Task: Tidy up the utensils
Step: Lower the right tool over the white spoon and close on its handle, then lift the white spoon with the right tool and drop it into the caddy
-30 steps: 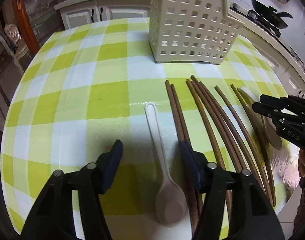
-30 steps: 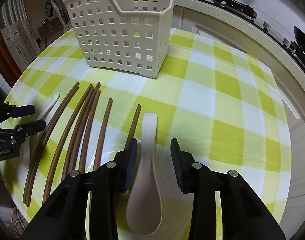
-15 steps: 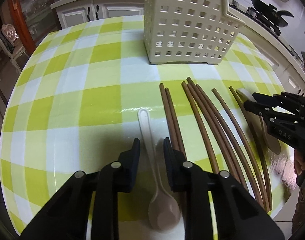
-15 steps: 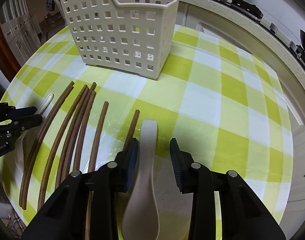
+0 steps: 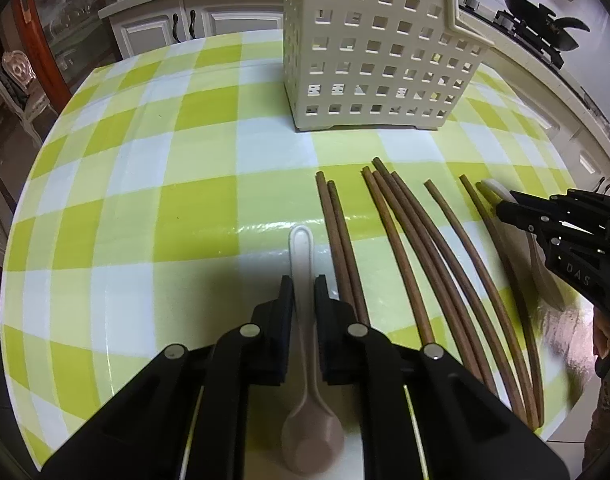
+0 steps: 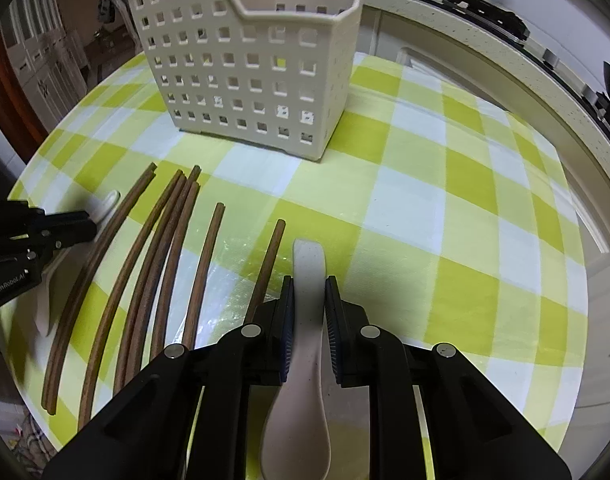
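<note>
Because each white spoon lies with its handle pointing away from you toward the perforated utensil basket (image 5: pixel 379 46), its long axis runs straight along the fingers that straddle it. Your left gripper (image 5: pixel 303 296) is closing on the slim spoon (image 5: pixel 303 264), pads at the handle's sides, with the chopsticks (image 5: pixel 401 240) just to its right. Your right gripper (image 6: pixel 309 300) is closing likewise on the broad soup spoon (image 6: pixel 310 276). Both spoons rest on the checked tablecloth (image 5: pixel 145 200), the basket well beyond them.
</note>
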The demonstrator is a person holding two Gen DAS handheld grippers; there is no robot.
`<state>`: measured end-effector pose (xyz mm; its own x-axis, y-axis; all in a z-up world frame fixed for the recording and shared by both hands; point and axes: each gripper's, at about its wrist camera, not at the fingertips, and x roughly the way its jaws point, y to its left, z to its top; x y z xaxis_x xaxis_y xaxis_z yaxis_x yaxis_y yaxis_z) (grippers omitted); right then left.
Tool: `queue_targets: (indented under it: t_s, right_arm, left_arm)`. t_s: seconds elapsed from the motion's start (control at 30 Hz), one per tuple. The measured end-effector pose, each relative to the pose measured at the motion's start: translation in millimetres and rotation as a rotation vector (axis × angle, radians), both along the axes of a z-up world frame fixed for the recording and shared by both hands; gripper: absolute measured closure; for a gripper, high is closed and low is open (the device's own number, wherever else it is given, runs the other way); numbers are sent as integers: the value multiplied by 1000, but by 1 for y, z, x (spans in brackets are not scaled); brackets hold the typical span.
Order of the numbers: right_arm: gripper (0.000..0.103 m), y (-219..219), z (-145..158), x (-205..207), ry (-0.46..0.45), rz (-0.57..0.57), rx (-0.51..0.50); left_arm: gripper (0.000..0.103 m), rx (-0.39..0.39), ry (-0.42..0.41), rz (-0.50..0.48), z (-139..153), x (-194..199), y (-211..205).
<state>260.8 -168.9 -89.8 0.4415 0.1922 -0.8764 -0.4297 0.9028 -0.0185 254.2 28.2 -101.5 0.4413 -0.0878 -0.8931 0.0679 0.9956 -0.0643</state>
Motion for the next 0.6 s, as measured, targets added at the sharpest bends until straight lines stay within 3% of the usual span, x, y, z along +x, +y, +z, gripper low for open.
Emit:
queue_targets:
  t_s: [0.6]
  right_arm:
    - [86,-10,66,-47,-178,-12,95]
  left_arm:
    - [92,-29,-280,-14,77,-61,-5]
